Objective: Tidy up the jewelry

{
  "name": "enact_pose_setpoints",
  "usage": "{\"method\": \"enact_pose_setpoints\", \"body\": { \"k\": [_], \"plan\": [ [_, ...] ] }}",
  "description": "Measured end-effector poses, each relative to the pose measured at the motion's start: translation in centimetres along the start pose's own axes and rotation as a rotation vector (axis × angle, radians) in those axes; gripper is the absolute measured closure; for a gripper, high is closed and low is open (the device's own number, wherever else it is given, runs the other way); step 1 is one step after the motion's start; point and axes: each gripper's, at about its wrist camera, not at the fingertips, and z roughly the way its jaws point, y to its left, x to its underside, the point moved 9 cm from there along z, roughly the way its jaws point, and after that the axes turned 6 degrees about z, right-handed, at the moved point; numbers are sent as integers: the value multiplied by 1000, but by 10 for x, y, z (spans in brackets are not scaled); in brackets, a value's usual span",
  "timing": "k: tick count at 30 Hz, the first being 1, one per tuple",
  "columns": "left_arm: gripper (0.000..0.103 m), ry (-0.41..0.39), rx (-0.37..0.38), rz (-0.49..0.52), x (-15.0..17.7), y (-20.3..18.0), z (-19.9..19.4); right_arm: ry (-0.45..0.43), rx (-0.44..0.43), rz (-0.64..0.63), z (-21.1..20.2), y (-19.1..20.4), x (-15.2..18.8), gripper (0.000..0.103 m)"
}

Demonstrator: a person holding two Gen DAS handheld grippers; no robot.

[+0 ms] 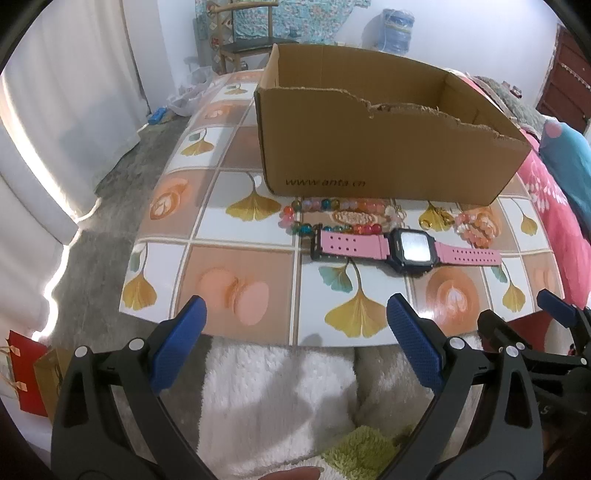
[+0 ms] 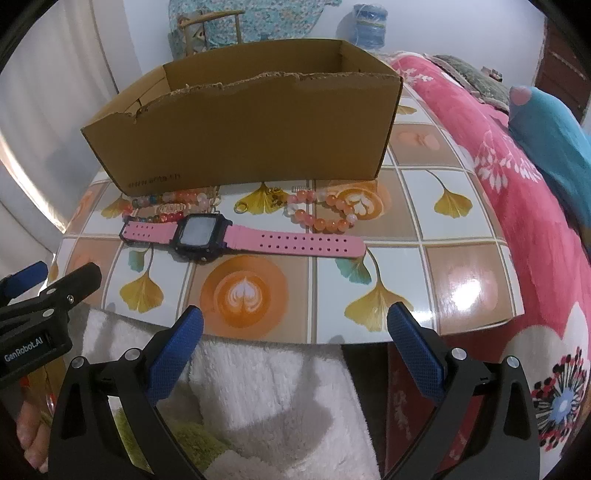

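A pink-strapped watch with a dark square face lies flat on the tiled tabletop. Behind it lie a multicoloured bead bracelet, an orange and white bead bracelet and a small gold piece. An open cardboard box with a torn front rim stands just beyond them. My left gripper and right gripper both hover open at the near table edge, well short of the watch, holding nothing.
The small table has a glossy leaf-and-coffee pattern. A pink flowered blanket and a blue cushion lie to the right. A white fluffy garment is below. A chair and a water bottle stand behind.
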Motion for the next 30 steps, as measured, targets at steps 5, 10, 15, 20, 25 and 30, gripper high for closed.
{"method": "enact_pose_setpoints", "body": {
  "k": [5, 10, 15, 20, 25, 30],
  "plan": [
    [9, 7, -4, 2, -12, 2, 5, 11, 6, -1, 5, 0, -9, 6],
    [8, 17, -8, 5, -19, 5, 14, 13, 14, 12, 10, -6, -19, 6],
    [8, 51, -5, 18, -18, 6, 30, 38, 14, 29, 23, -14, -21, 6],
    [8, 97, -23, 63, -10, 6, 52, 66, 16, 22, 37, -17, -17, 6],
    [8, 117, -26, 118, -8, 3, 65, 78, 6, 9, 49, -16, -11, 6],
    [8, 79, -10, 173, -15, -4, 68, 47, 0, -40, 54, -14, -12, 6]
  ]
}}
